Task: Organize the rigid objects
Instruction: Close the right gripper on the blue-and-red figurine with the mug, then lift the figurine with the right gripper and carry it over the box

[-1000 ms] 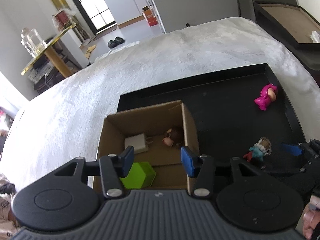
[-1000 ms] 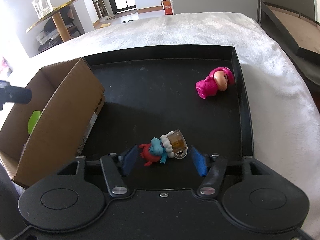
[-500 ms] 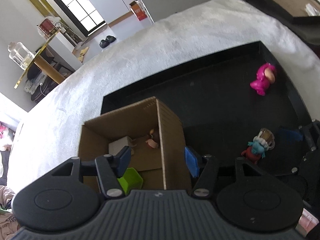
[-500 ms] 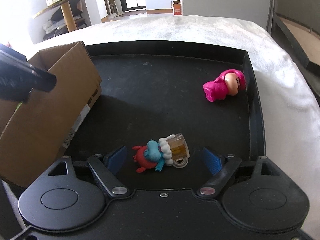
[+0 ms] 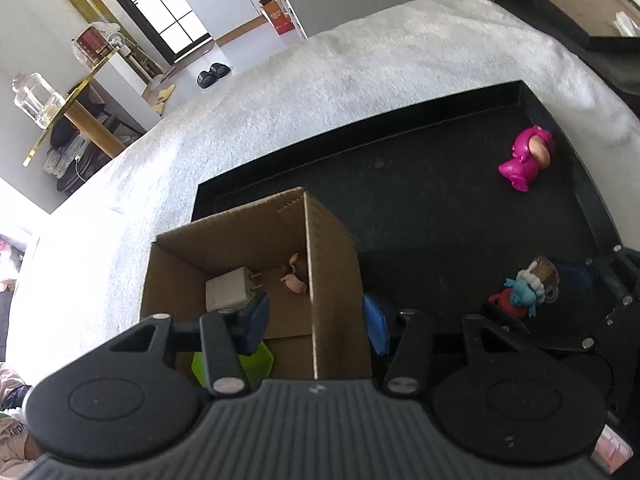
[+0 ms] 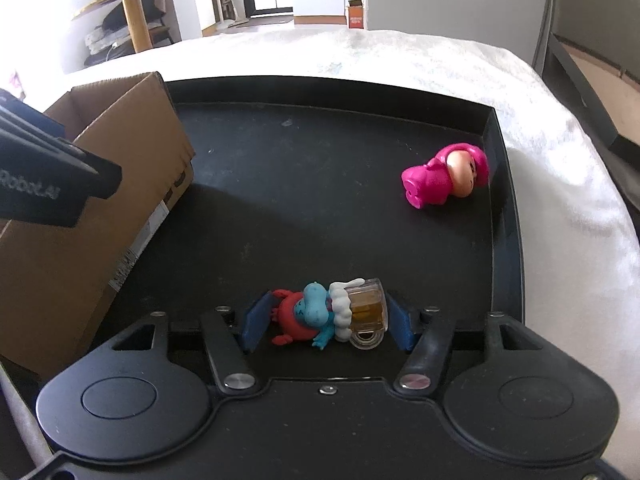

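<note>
Slip risk: right tool [image 6: 326, 322] looks clamped on blue toy w/ mug [image 6: 328, 314]; left tool [image 5: 316, 322] open, straddling box wall [image 5: 332, 280].

Right tongs [image 6: 328, 322] narrowed onto the blue-and-red figurine [image 6: 320, 316], pads now touching it

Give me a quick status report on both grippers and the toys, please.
Left gripper open, straddling cardboard box wall. Right gripper closed on blue-and-red figure. Pink figure lying loose on black tray. Nothing in the way.
</note>
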